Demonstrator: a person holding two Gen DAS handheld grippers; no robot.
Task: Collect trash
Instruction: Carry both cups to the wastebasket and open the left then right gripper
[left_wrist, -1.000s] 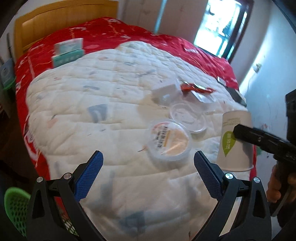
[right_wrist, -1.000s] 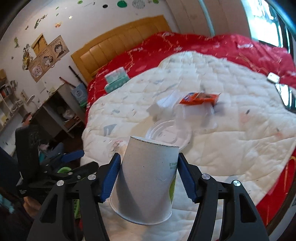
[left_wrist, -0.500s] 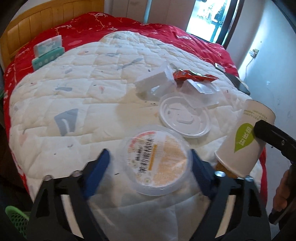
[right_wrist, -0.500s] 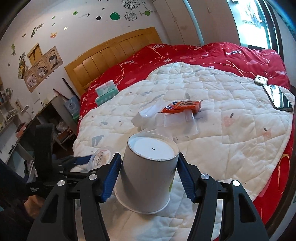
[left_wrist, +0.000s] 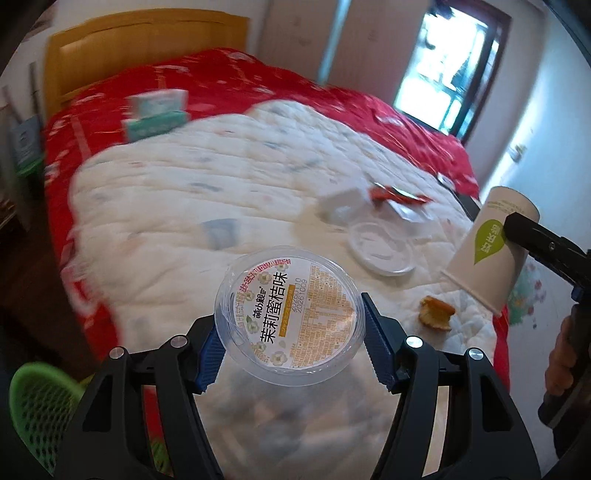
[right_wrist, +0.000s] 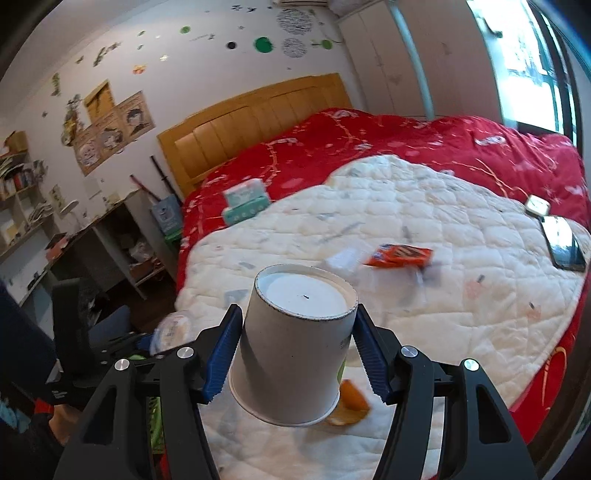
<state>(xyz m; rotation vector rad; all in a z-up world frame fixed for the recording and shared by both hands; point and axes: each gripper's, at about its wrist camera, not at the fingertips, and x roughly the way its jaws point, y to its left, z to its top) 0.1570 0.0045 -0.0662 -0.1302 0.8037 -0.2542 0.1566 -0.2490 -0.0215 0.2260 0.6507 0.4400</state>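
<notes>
Collection stage, both tools loaded. Our left gripper (left_wrist: 290, 338) is clamped on a clear plastic fruit-jelly cup (left_wrist: 290, 312), lifted off the white quilt (left_wrist: 184, 192); our right gripper (right_wrist: 295, 354) pinches an upturned paper cup (right_wrist: 295, 343) above the quilt's near edge. Orange peel (left_wrist: 436, 314), a clear lid (left_wrist: 382, 249) and a red snack wrapper (left_wrist: 397, 195) lie uncollected. We judge the next move to be carrying both cups to the green mesh basket (left_wrist: 40, 410) at lower left, releasing over its opening.
</notes>
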